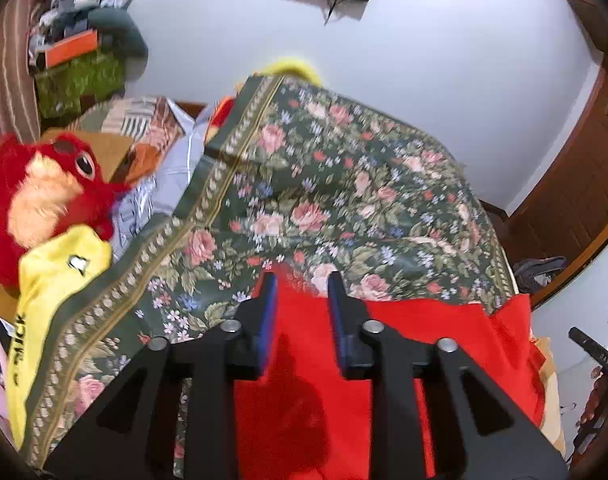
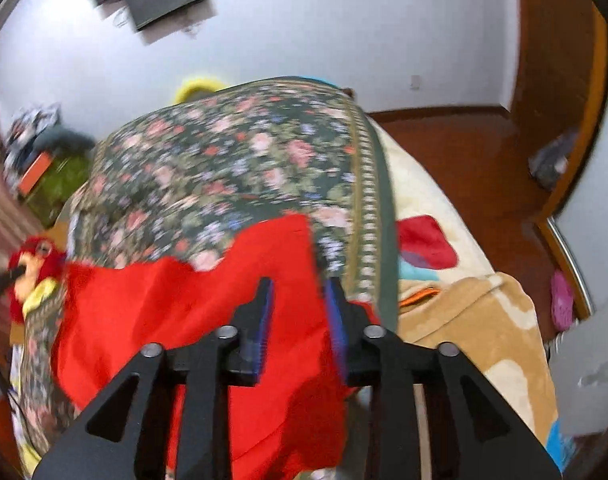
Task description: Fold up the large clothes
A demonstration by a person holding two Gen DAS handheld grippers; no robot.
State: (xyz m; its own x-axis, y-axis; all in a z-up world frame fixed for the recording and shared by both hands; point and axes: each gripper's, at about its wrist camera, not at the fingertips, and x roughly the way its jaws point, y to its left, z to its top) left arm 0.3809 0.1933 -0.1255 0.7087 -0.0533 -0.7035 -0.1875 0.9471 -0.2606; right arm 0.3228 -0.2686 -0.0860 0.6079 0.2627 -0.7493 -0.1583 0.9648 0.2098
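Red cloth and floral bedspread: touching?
Touching. In the left wrist view the red cloth lies flat on the floral bedspread, its far edge overlapping the pattern with no gap; the right wrist view shows the same overlap.

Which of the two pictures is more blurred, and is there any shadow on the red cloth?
Right wrist view: stronger motion blur; the floral bedspread and the red cloth are smeared. Left wrist view: sharper, with only slight blur on the roses; a dark shadow lies on the red cloth below the left gripper. Both views bend straight lines.
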